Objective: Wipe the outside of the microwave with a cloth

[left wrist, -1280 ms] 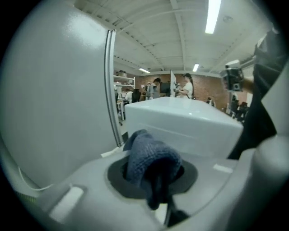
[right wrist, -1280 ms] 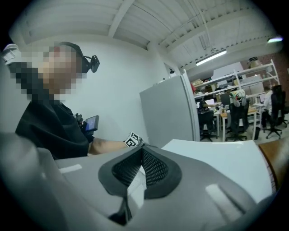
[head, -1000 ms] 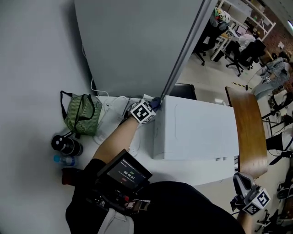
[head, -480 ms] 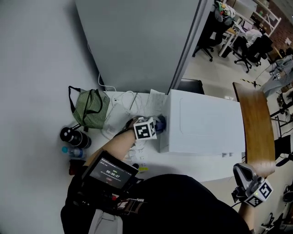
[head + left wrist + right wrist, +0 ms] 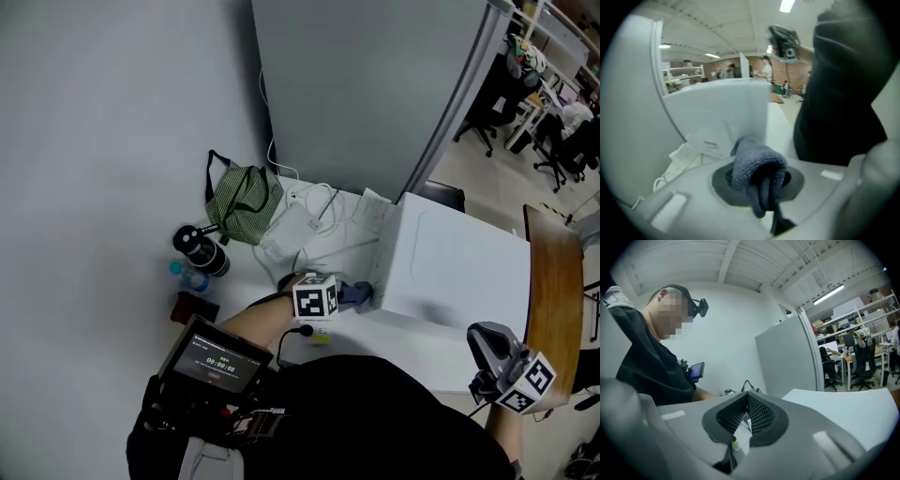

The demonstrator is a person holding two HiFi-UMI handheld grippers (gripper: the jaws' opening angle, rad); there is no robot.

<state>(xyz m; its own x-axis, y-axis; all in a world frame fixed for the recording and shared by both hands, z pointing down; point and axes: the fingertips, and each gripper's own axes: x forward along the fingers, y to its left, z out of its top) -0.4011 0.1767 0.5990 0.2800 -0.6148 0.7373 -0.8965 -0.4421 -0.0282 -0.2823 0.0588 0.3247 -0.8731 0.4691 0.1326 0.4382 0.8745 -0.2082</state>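
Observation:
The white microwave (image 5: 459, 267) stands on the white table (image 5: 412, 342). My left gripper (image 5: 345, 296) is shut on a blue-grey cloth (image 5: 359, 293), which it presses against the microwave's left side near the front bottom corner. In the left gripper view the bunched cloth (image 5: 757, 164) fills the left gripper (image 5: 761, 183), with the microwave's wall (image 5: 722, 110) just beyond. My right gripper (image 5: 486, 342) hangs by the table's near right corner, away from the microwave. Seen in its own view, the right gripper (image 5: 746, 420) is shut with nothing held.
Left of the microwave lie a green striped bag (image 5: 239, 199), white cables and papers (image 5: 309, 220), a black flask (image 5: 199, 249) and a small water bottle (image 5: 187, 277). A grey partition (image 5: 375, 84) rises behind. A wooden tabletop (image 5: 555, 281) is at the right.
My left gripper has slid the cloth along the microwave's left side, from the back top corner toward me and down to the front corner. The right gripper has hardly moved.

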